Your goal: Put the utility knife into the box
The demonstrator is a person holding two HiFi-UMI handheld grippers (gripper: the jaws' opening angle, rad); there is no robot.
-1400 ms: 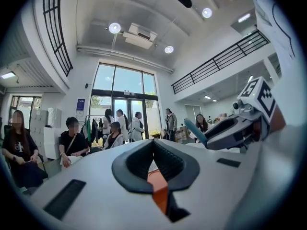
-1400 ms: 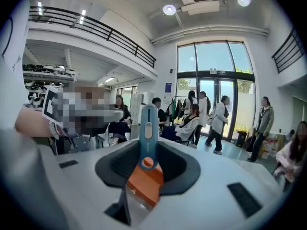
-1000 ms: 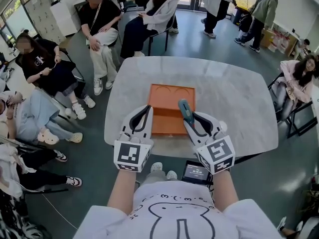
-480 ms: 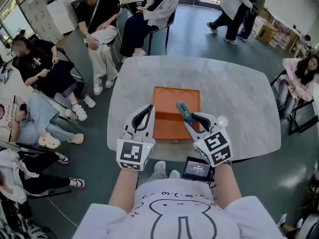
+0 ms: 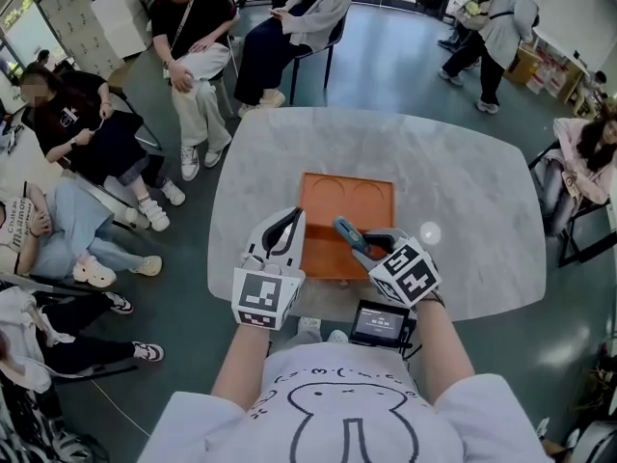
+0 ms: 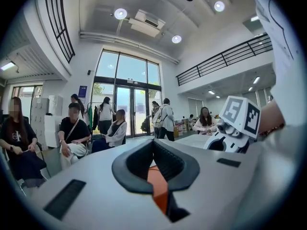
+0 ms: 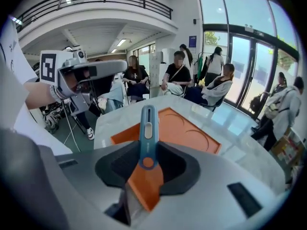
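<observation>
Right gripper [image 7: 147, 152] jaws clenched on utility knife [image 7: 147, 128]; left gripper [image 6: 153, 145] jaws closed tip to tip at 9 o'clock edge of box [image 5: 359, 193]. Knife: long axis toward 11 o'clock, nose tilted down over box's near half. Since a second ago: right gripper lower, pitched steeper. Box: two round recesses at 12 o'clock end.

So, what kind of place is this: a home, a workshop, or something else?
Probably a large public hall or lobby, not a home: tall glass doors, an upper balcony railing, and several people seated beside a pale table.
</observation>
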